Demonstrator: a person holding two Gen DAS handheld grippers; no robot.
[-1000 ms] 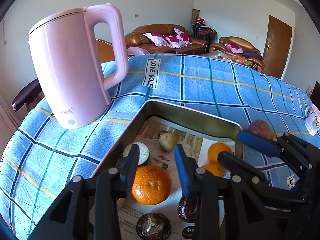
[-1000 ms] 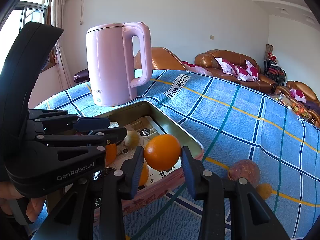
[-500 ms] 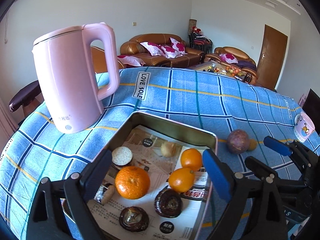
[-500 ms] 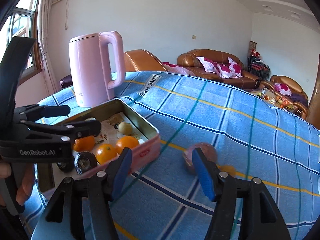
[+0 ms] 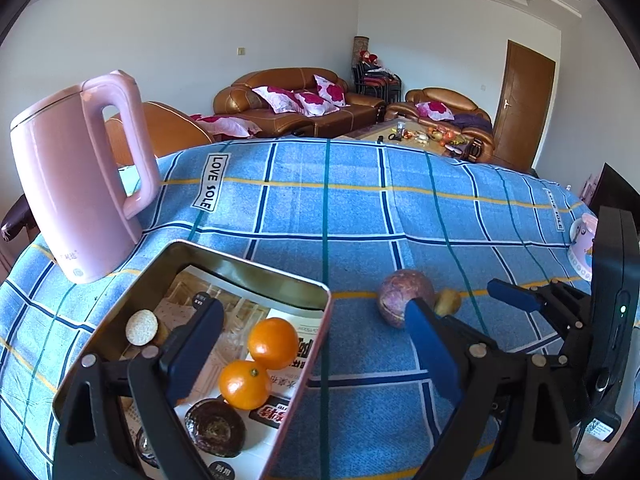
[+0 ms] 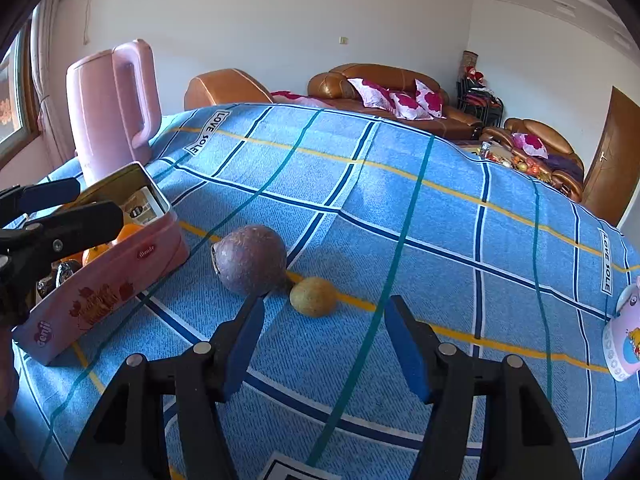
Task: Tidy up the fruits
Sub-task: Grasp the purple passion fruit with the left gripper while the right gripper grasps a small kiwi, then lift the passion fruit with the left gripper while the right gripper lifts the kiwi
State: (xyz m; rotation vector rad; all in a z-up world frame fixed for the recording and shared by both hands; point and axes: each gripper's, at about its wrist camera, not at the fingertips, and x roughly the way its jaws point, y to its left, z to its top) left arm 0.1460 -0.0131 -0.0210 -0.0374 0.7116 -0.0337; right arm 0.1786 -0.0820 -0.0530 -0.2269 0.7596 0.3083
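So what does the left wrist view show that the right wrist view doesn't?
Only the left wrist view looks into the tin: two oranges on printed paper, a pale round piece and a dark fruit. Only the right wrist view shows the tin's pink printed side and the window. Both share the kettle, purple fruit, small yellow fruit, blue checked cloth, and both grippers open, left gripper and right gripper.

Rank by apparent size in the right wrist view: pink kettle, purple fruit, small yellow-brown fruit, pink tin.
1. pink tin, though nearness to the camera enlarges it
2. pink kettle, farther away, so these two are unsure
3. purple fruit
4. small yellow-brown fruit
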